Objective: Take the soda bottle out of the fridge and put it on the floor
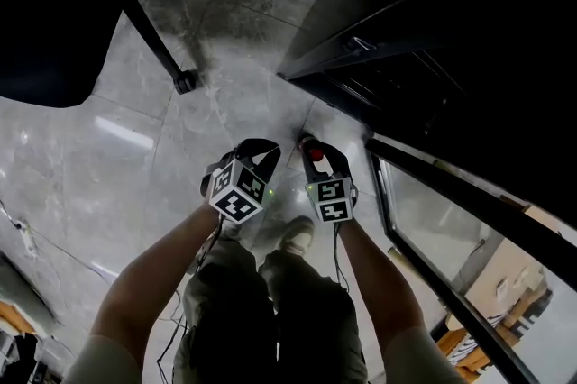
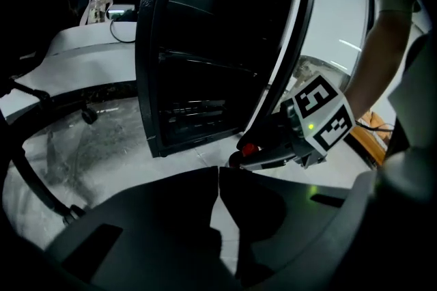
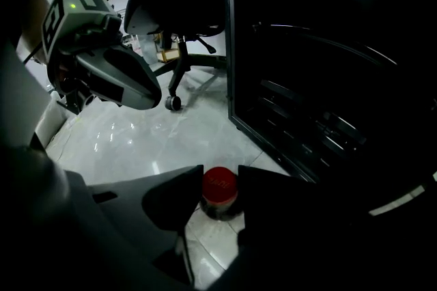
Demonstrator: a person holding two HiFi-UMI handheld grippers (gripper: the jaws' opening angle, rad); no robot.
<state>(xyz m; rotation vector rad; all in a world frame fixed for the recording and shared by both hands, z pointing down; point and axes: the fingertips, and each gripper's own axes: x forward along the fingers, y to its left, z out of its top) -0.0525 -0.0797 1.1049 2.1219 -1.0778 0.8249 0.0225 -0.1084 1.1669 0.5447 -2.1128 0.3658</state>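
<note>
The soda bottle point(image 3: 220, 192), dark with a red cap, is upright between the jaws of my right gripper point(image 3: 220, 173), which press on its neck from both sides just over the grey floor tiles point(image 3: 136, 139). Whether its base touches the floor is hidden. In the head view the red cap point(image 1: 315, 154) shows inside the right gripper point(image 1: 317, 144), close to the fridge's lower corner. My left gripper point(image 2: 218, 171) is shut with nothing in it, its tips meeting; it hangs beside the right gripper point(image 2: 273, 146), and the cap point(image 2: 249, 148) shows there too.
The black fridge point(image 1: 406, 76) stands open at the right, its glass door point(image 1: 469, 238) swung toward me. An office chair's wheeled base point(image 1: 185, 82) is at the left on the marble floor point(image 1: 108, 157). My legs and a shoe point(image 1: 296, 233) are directly below the grippers.
</note>
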